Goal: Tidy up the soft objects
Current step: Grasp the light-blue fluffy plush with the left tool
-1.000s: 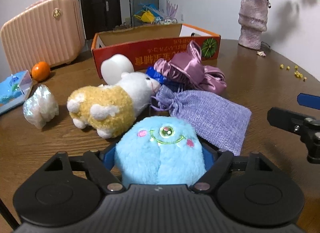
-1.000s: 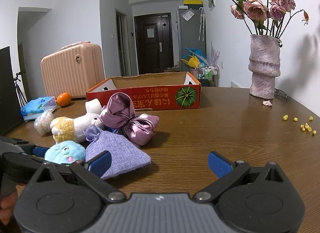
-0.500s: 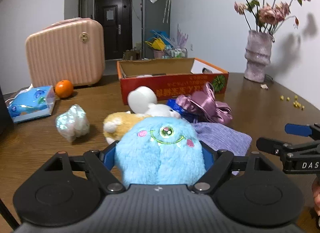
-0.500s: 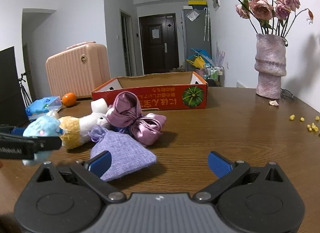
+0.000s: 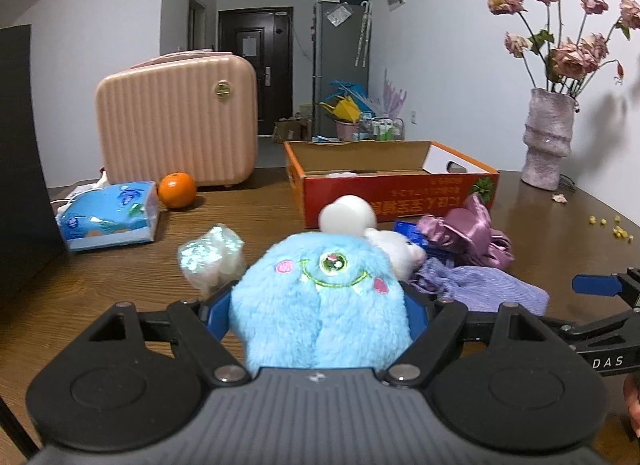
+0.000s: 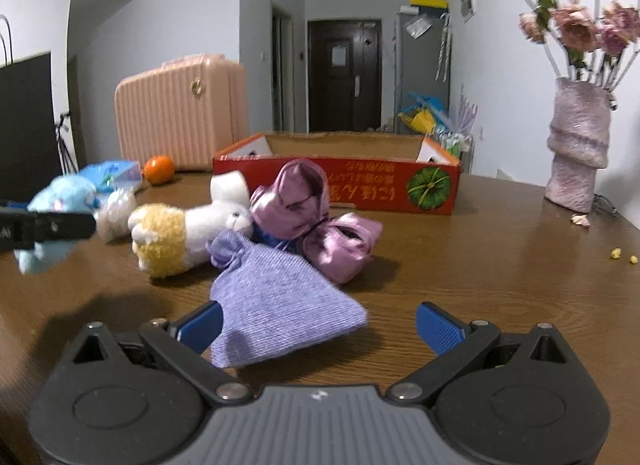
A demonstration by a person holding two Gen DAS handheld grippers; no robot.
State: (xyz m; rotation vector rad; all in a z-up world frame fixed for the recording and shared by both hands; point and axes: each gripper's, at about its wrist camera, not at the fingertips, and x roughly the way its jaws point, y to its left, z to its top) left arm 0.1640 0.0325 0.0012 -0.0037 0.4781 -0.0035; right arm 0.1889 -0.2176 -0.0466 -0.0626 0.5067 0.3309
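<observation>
My left gripper [image 5: 320, 311] clamps fluffy blue monster plush [image 5: 320, 301]; right gripper [image 6: 318, 325] open, empty. Carry high over red cardboard box [image 5: 394, 195] wall, release inside.

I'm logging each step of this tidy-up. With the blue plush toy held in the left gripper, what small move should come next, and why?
Probably carry the blue plush toy forward toward the open orange box. The left gripper is shut on it, lifted above the table, and the other soft things lie between it and the box.

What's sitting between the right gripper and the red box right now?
In the right wrist view: the lavender pouch nearest the right gripper, then the purple satin bag, before the red box.
</observation>
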